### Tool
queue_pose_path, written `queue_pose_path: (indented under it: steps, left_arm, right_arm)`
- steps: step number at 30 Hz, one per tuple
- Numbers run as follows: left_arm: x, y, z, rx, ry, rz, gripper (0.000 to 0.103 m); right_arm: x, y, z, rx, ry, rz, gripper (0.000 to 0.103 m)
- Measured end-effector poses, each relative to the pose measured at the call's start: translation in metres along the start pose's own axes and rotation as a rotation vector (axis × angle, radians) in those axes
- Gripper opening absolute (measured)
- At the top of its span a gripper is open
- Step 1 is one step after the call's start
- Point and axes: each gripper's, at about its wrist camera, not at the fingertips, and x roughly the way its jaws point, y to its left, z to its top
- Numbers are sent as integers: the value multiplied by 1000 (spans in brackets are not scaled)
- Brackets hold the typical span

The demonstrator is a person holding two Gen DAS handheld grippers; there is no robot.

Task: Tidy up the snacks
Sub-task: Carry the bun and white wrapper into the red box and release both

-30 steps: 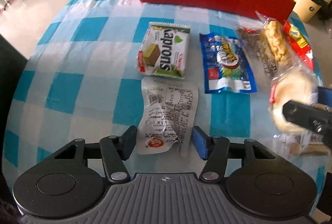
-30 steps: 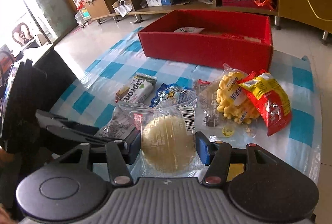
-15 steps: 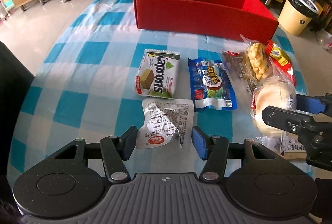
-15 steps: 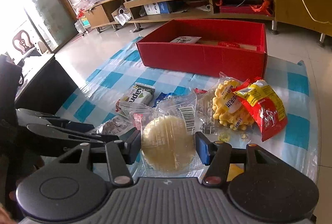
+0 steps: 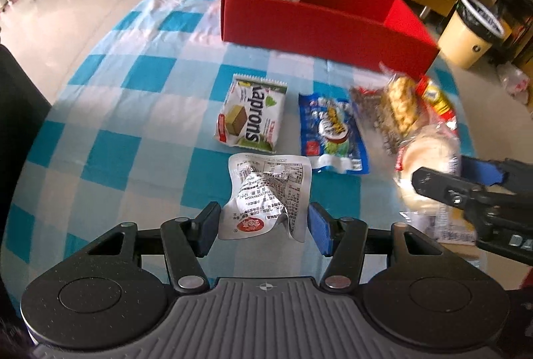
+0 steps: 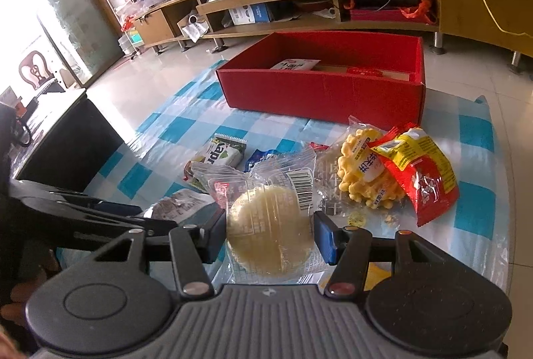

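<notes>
Snacks are lying before the red box (image 5: 319,26): the "Naprons" wafer pack (image 5: 251,112) nearest it. The left gripper (image 5: 263,227) is clamping a silver pouch (image 5: 268,195), and the right gripper (image 6: 268,234) is gripping a clear-wrapped round cake (image 6: 271,229).

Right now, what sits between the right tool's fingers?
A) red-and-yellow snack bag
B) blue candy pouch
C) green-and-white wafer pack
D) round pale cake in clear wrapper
D: in the right wrist view the round pale cake in clear wrapper is clamped in the right tool, while the other packs lie on the checked cloth.
</notes>
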Motion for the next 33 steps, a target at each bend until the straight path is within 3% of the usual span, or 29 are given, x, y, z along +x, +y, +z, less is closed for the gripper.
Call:
queue_pose_path:
  steps: [22,33]
  left_arm:
    - [-29,-11,35,-15,-132,-64,64]
    - [-27,-27,88,23,-226,-73,64]
  right_arm:
    - [-18,-12,17,53,-105,28,54]
    - [-21,-31,62,98,-206,6,54]
